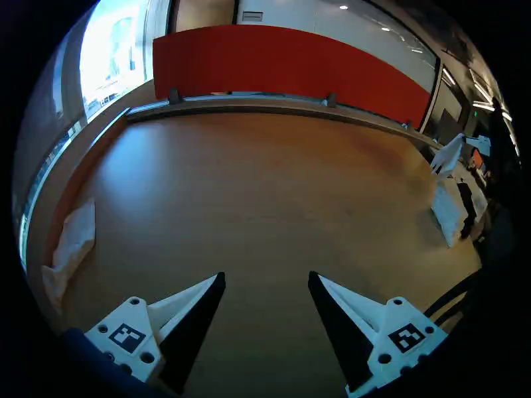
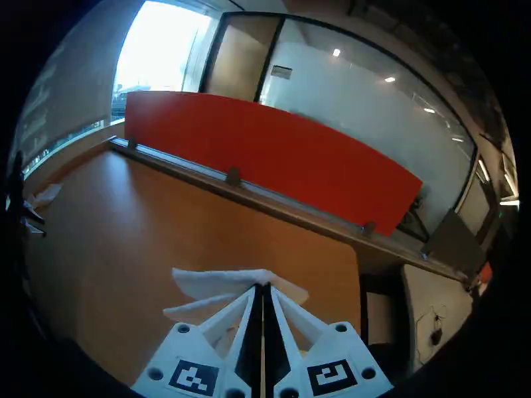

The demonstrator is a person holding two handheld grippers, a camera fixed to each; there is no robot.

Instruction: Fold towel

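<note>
Between right fingers (image 2: 249, 338), towel (image 2: 226, 282).

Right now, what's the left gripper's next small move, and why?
Probably swing the left gripper toward the towel and take a free corner. Its fingers stand open over the wooden table, while the right gripper looks shut on the towel's edge, so one hand alone holds it.
</note>
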